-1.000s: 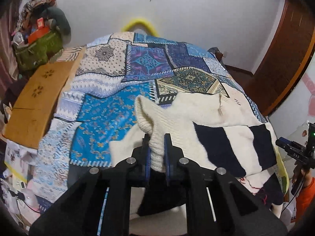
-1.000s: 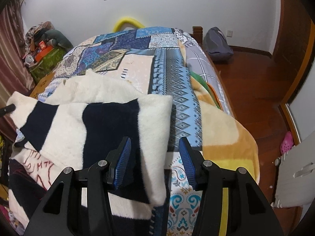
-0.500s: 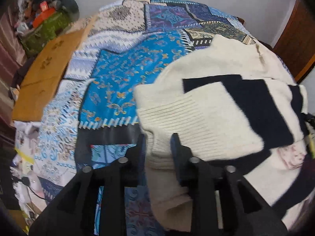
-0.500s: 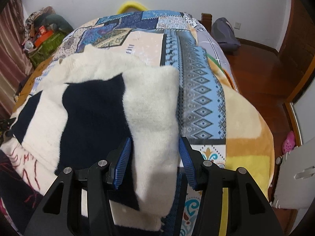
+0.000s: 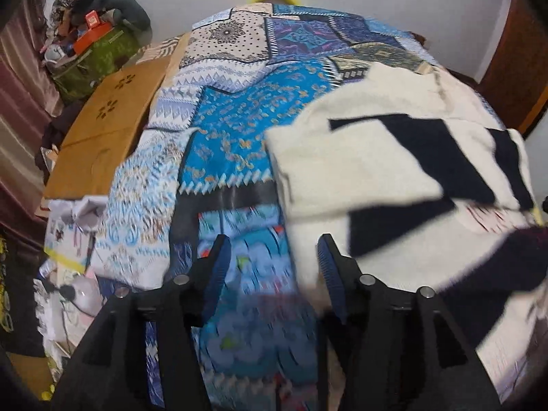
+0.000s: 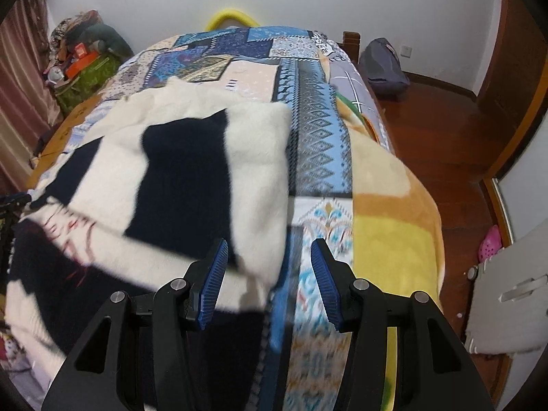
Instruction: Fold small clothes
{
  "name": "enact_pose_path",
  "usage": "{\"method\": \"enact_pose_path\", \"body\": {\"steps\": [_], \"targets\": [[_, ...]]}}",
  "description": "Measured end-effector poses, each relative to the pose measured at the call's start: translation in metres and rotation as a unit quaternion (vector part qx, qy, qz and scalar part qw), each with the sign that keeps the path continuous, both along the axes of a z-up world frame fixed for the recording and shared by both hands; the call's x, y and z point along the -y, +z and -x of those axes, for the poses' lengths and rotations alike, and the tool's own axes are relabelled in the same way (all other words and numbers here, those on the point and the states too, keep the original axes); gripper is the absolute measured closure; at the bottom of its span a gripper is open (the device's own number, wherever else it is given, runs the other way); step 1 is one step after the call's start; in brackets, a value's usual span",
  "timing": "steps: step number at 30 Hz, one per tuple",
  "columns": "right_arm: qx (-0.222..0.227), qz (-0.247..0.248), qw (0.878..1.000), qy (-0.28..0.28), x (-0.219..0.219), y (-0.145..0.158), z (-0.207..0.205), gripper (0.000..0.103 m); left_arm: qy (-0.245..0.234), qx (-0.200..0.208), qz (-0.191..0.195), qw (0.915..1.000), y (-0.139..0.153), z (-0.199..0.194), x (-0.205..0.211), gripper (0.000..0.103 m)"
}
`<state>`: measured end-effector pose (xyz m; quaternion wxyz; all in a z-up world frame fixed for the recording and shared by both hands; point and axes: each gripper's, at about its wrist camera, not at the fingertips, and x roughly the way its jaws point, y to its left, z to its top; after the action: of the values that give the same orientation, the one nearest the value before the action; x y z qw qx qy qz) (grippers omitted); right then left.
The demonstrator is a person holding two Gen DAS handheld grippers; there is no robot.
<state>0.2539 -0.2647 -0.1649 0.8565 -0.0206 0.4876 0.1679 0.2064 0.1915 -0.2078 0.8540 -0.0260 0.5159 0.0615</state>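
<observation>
The cream-and-navy sweater (image 5: 370, 171) lies folded near the bed's (image 5: 239, 137) foot edge. The left gripper (image 5: 274, 267) is opening, sweater edge beside its right finger; the right gripper (image 6: 267, 274) stands released over the sweater's corner.

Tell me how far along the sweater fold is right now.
Done: both sleeves of the cream and navy striped knit sweater lie folded across its body on the patchwork blue bedspread. In hand: nothing; the left gripper is opening beside the sweater's edge, and the right gripper stands open over its folded corner without pressing it. Left: folding the body in half.
</observation>
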Motion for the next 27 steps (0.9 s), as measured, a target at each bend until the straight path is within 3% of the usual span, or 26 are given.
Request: {"method": "enact_pose_path", "body": {"steps": [6, 11, 12, 14, 15, 16, 18, 19, 22, 24, 27], "targets": [[-0.011, -0.008, 1.0, 0.008, -0.002, -0.004, 0.033, 0.054, -0.016, -0.019, 0.06, 0.9979, -0.003, 0.041, 0.016, 0.043], [-0.039, -0.009, 0.999, 0.015, -0.002, -0.025, 0.056, 0.054, -0.029, -0.027, 0.093, 0.9949, -0.013, 0.058, 0.032, 0.043], [-0.049, -0.007, 0.999, 0.016, -0.003, -0.033, 0.059, 0.054, -0.03, -0.022, 0.092, 0.9951, -0.014, 0.059, 0.036, 0.05], [-0.053, -0.015, 0.998, 0.01, -0.002, -0.039, 0.063, 0.054, -0.047, -0.015, 0.112, 0.9925, -0.012, 0.061, 0.043, 0.081], [-0.052, -0.022, 0.998, 0.006, -0.001, -0.039, 0.064, 0.057, -0.049, -0.013, 0.109, 0.9927, -0.01, 0.062, 0.046, 0.09], [-0.053, -0.035, 0.998, 0.006, 0.0, -0.039, 0.064, 0.069, -0.05, -0.007, 0.087, 0.9949, -0.008, 0.062, 0.05, 0.097], [-0.058, -0.044, 0.997, 0.011, -0.001, -0.039, 0.064, 0.091, -0.052, 0.0, 0.057, 0.997, -0.004, 0.063, 0.051, 0.097], [-0.054, -0.034, 0.998, 0.011, -0.003, -0.038, 0.064, 0.094, -0.048, 0.0, 0.048, 0.9977, -0.004, 0.064, 0.049, 0.097], [-0.042, -0.017, 0.999, 0.016, -0.005, -0.036, 0.065, 0.095, -0.035, -0.003, 0.03, 0.9989, -0.007, 0.067, 0.034, 0.096], [-0.042, -0.011, 0.999, 0.007, 0.001, -0.038, 0.064, 0.096, -0.03, -0.01, 0.037, 0.9988, -0.012, 0.07, 0.025, 0.095], [-0.046, -0.017, 0.999, -0.005, 0.009, -0.039, 0.066, 0.095, -0.017, -0.013, 0.011, 0.9997, -0.006, 0.075, 0.022, 0.092]]}}
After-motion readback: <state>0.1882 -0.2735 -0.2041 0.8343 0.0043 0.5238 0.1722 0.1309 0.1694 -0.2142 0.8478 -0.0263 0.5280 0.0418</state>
